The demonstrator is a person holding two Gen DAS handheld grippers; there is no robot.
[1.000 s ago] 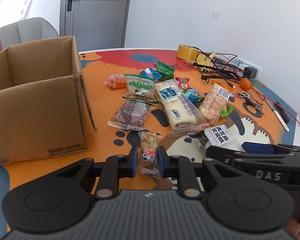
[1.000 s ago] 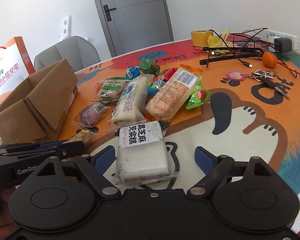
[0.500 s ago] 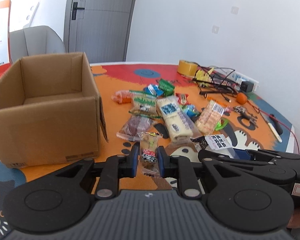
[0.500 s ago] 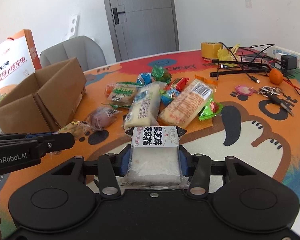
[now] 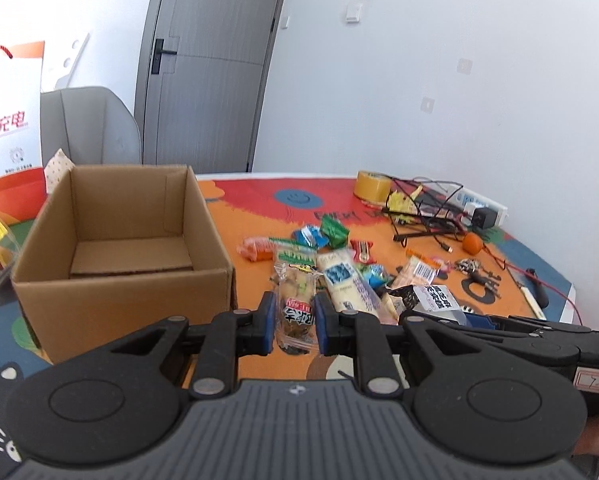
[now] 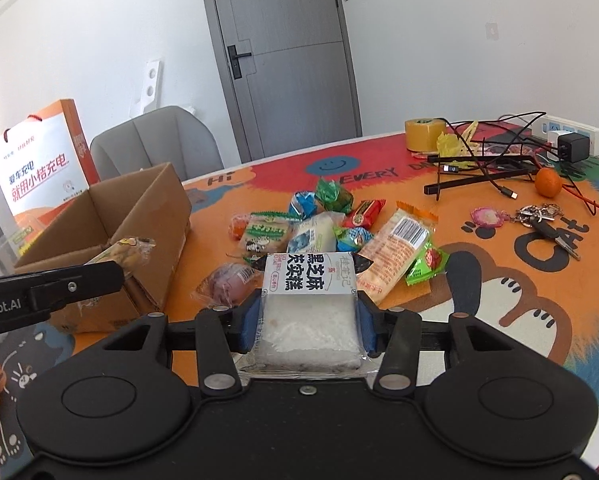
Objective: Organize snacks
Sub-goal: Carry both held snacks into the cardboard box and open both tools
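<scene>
right wrist: crinkly rectangular cake packet (image 6: 309,312) clamped.

Cardboard box (image 5: 119,280) sits left of the snack pile (image 5: 339,276) (cables (image 5: 423,208) behind).

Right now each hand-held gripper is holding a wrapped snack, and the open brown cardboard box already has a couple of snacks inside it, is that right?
Not quite. The left wrist view looks straight into the open brown cardboard box and shows only bare cardboard, no snacks. The rest holds: the left hand-held gripper clamps a small clear-wrapped snack with a red label, and the right hand-held gripper clamps a white cake pack with black lettering.
</scene>
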